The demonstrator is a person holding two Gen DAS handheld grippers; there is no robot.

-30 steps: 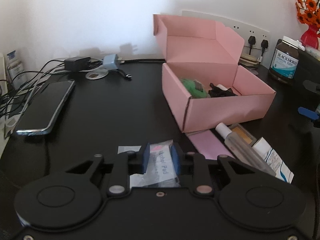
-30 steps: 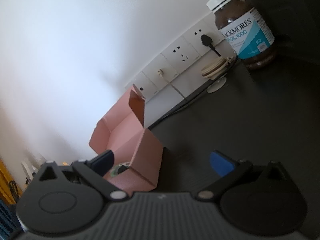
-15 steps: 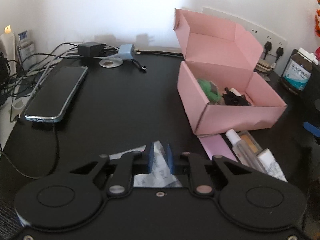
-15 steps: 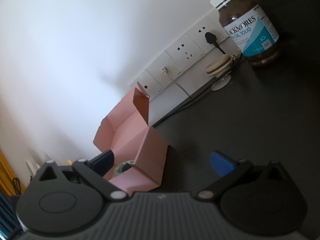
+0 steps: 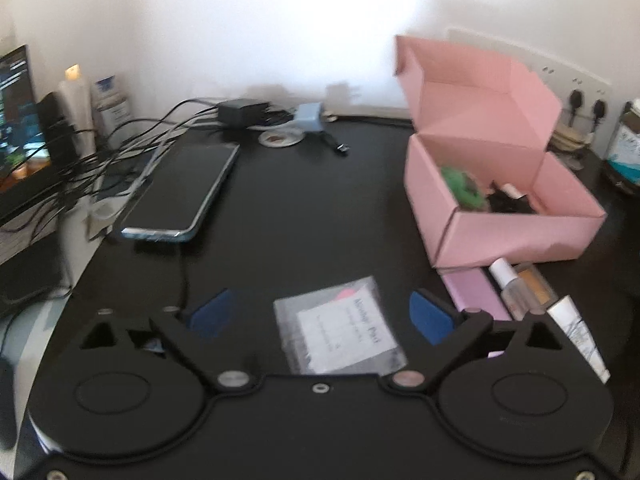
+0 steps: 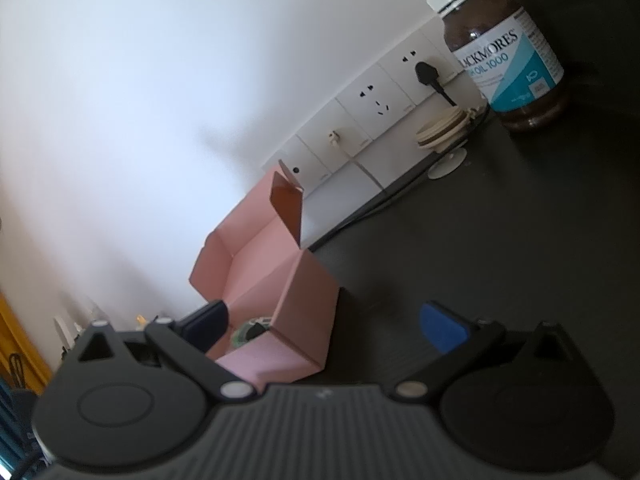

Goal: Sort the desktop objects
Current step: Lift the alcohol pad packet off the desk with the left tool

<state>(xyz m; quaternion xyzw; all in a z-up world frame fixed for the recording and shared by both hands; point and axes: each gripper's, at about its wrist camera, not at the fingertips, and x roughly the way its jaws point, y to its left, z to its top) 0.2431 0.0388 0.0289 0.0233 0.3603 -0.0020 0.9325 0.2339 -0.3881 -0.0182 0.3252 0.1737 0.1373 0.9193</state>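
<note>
A clear packet of alcohol pads (image 5: pixel 338 326) lies flat on the black desk, between the spread blue pads of my left gripper (image 5: pixel 320 314). Its jaws are opening and neither pad touches the packet. The open pink box (image 5: pixel 504 204) stands to the right, with a green item (image 5: pixel 464 188) and a black item (image 5: pixel 506 202) inside. In the right wrist view the same pink box (image 6: pixel 280 280) sits left of centre, and my right gripper (image 6: pixel 324 328) hangs open near it with nothing between its fingers.
A phone (image 5: pixel 184 192) lies at the left among cables (image 5: pixel 120 148). In front of the box lie a pink case (image 5: pixel 474 292), a small clear bottle (image 5: pixel 510 288) and a white tube (image 5: pixel 578 338). A brown supplement bottle (image 6: pixel 504 52) stands by wall sockets (image 6: pixel 380 100).
My left gripper was shut on the alcohol pad packet; now its jaws have spread and the packet lies free on the desk. The left view tilted downward. The right gripper stayed still.
</note>
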